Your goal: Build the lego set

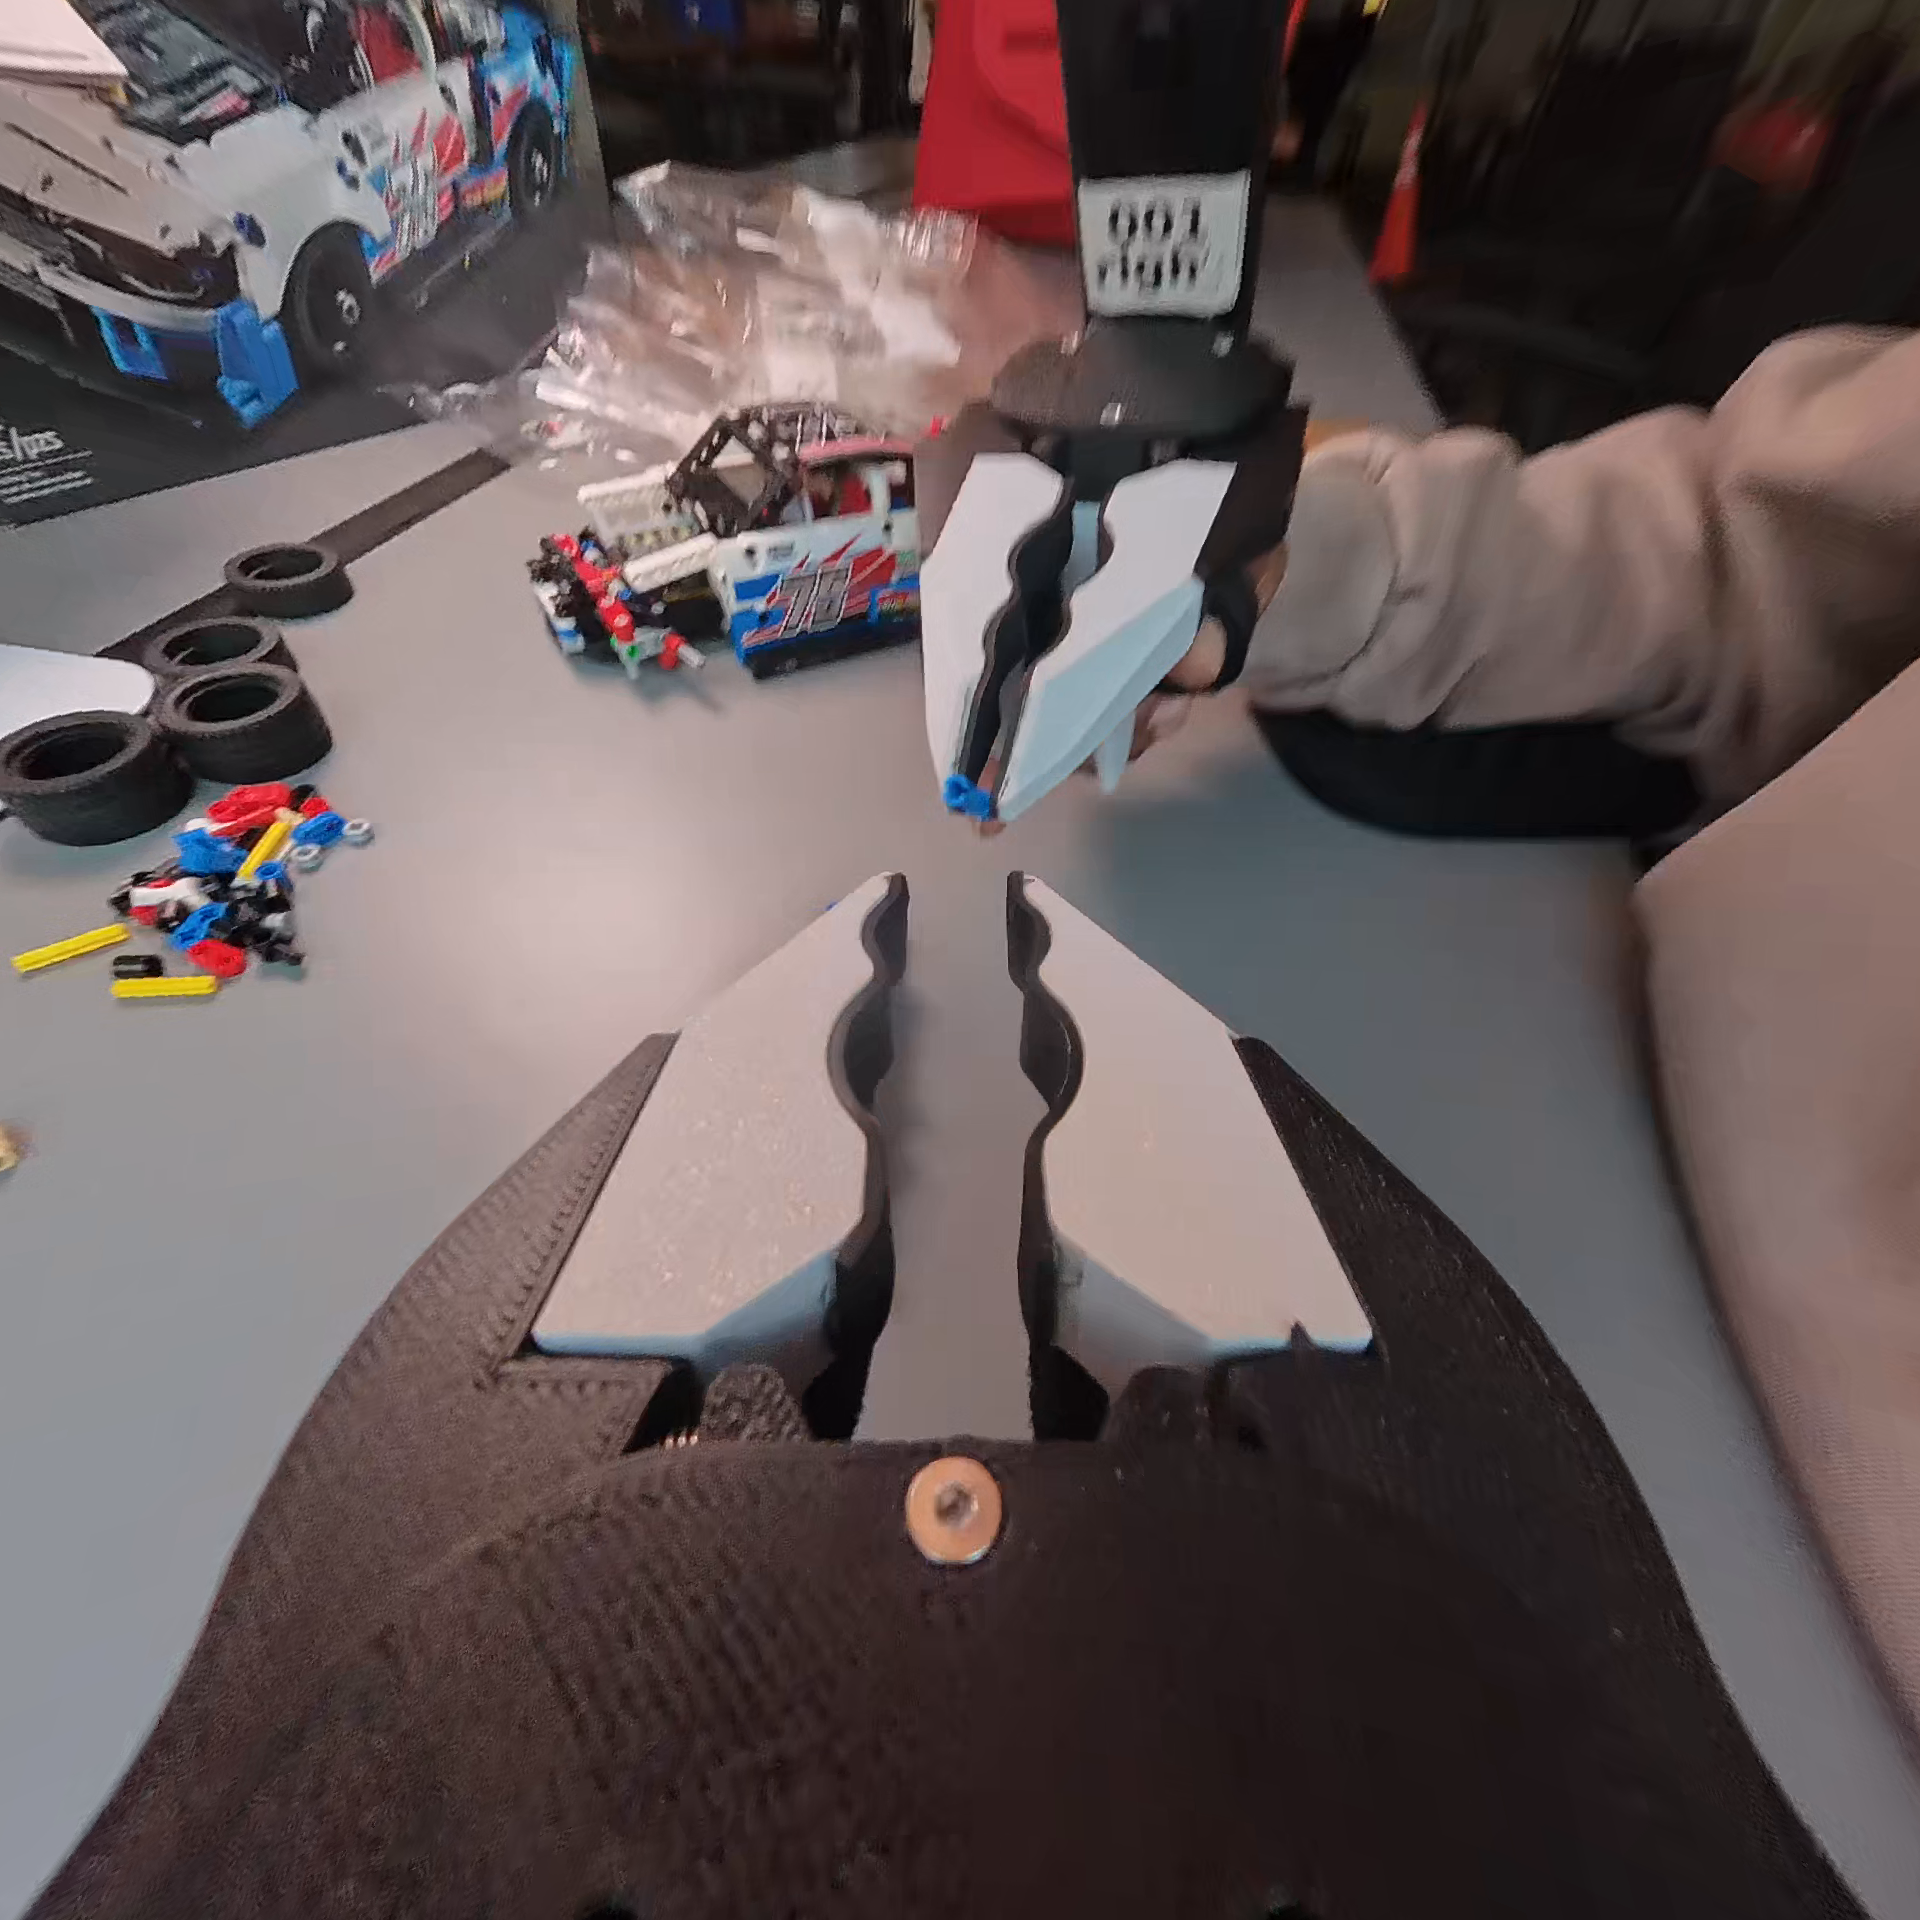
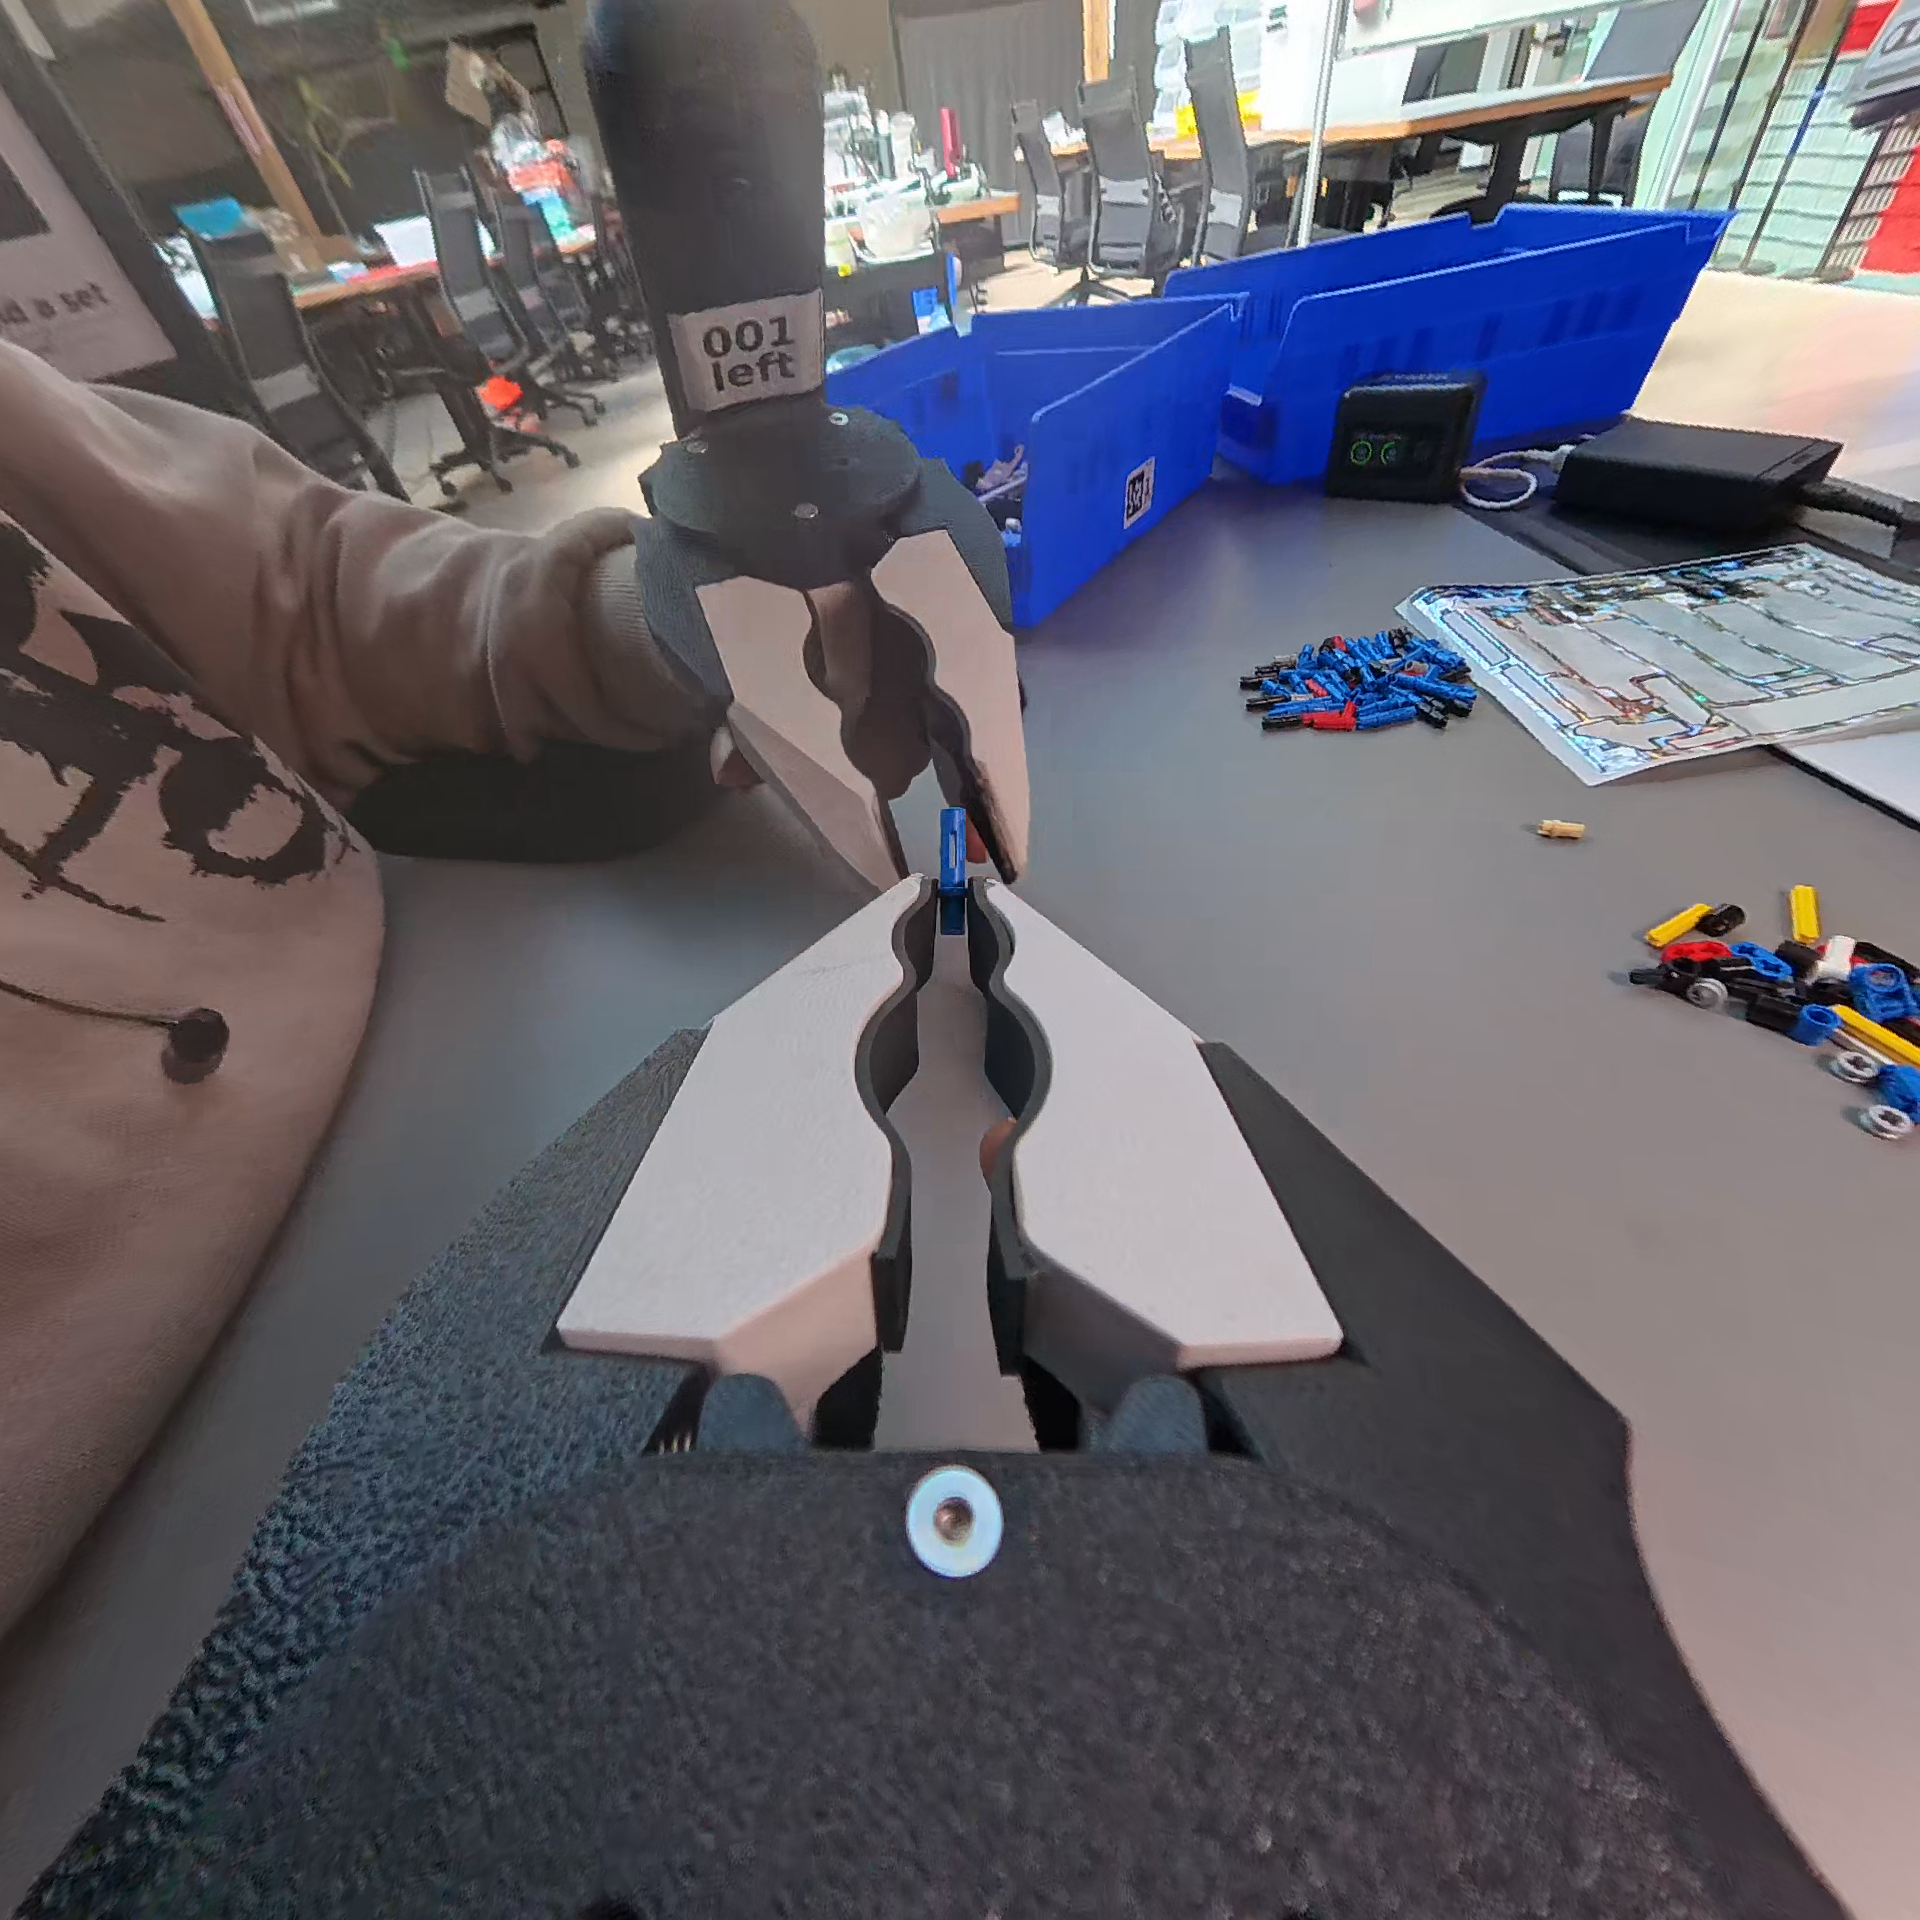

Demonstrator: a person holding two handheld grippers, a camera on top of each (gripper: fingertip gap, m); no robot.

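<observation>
My right gripper [image 2: 951, 891] is shut on a small blue pin [image 2: 951, 857], which sticks out past its tips. The same gripper shows in the left wrist view [image 1: 982, 805], pointing down at the grey table [image 1: 540, 1060] with the pin [image 1: 966, 795] at its tip. My left gripper [image 1: 956, 888] is open and empty, its tips just short of the pin. In the right wrist view its fingers [image 2: 971, 675] stand on either side of the pin without touching it. The partly built car [image 1: 774, 556] sits farther back, wheels off.
Three black tyres [image 1: 234, 707] and a pile of small coloured parts [image 1: 218, 894] lie at the left. The set's box [image 1: 260, 208] and clear bags [image 1: 769, 281] are behind. Blue bins [image 2: 1351, 343], a pile of pins [image 2: 1361, 686] and a printed sheet [image 2: 1662, 665] are also on the table. My two grippers' fingertips are within a few centimetres of each other. The partly built car [image 1: 774, 556] is about equally far from each gripper, around 25 cm.
</observation>
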